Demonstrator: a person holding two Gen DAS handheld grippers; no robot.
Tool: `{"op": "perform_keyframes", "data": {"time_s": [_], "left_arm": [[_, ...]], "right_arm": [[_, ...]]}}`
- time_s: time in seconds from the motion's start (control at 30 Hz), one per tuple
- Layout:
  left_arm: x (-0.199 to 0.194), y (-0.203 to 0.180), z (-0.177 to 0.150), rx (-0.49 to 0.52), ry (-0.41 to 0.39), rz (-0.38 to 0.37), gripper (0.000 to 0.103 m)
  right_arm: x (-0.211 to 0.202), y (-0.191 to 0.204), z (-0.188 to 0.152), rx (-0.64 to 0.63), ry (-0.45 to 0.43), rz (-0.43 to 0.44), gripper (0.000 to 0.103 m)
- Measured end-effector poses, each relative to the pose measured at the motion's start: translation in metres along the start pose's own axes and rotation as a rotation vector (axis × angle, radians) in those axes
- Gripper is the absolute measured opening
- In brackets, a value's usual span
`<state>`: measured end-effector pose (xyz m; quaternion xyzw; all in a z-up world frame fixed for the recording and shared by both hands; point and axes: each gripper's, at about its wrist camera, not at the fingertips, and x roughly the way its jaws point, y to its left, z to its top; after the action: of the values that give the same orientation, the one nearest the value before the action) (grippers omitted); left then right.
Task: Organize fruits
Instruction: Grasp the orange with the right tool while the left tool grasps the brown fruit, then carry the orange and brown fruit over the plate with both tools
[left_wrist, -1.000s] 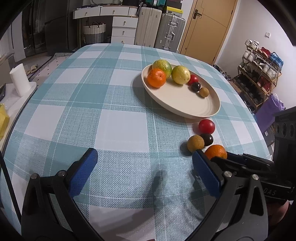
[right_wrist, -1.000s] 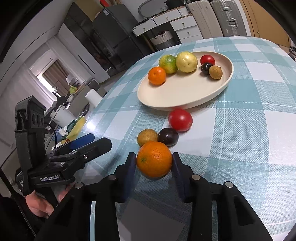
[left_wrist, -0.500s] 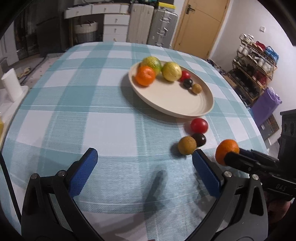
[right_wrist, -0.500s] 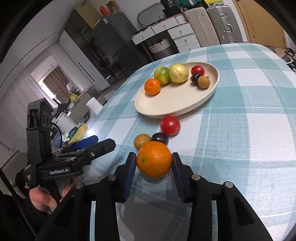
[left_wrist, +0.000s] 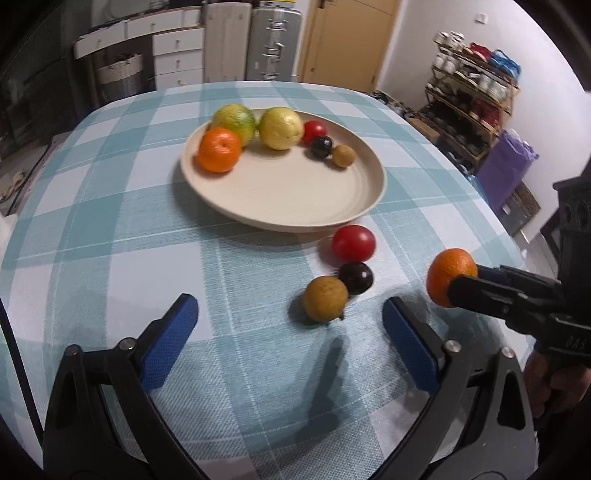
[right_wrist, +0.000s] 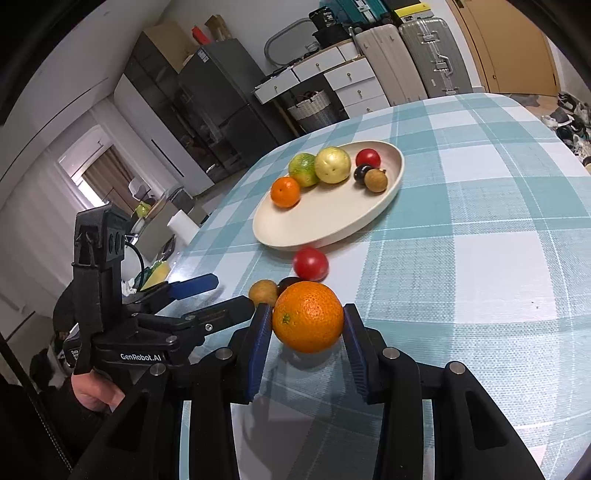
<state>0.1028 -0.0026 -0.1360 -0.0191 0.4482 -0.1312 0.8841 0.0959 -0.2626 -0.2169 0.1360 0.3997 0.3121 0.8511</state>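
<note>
Lifted clear of the checked tablecloth since a second ago, the round orange mandarin sits clamped between the right gripper pads. Ahead and slightly left of those fingers lies the shallow cream plate. The left gripper hangs spread wide, empty, farther from that plate.

Beyond the checked table stand two suitcases, a white drawer chest, a wicker basket, a wooden door and a cluttered shoe rack.
</note>
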Motion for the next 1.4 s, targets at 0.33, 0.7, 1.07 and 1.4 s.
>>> {"op": "perform_keyframes", "data": {"time_s": [0.33,0.7,1.07,1.4], "left_arm": [[0.01,0.001,0.002,0.012,0.05,-0.121,0.047],[0.005,0.004,0.0,0.01,0.05,-0.207,0.023],[-0.023,0.018,0.007,-0.025,-0.016,-0.225,0.023],[-0.034,0.037,0.047,-0.067,-0.069,-0.219,0.023]], "right_arm": [[-0.006,-0.004,0.0,0.006,-0.008,-0.011,0.04],[-0.007,-0.003,0.0,0.007,-0.007,-0.017,0.039],[-0.008,0.005,0.006,-0.013,-0.014,-0.02,0.039],[-0.004,0.02,0.036,-0.065,-0.069,-0.007,0.04]]}}
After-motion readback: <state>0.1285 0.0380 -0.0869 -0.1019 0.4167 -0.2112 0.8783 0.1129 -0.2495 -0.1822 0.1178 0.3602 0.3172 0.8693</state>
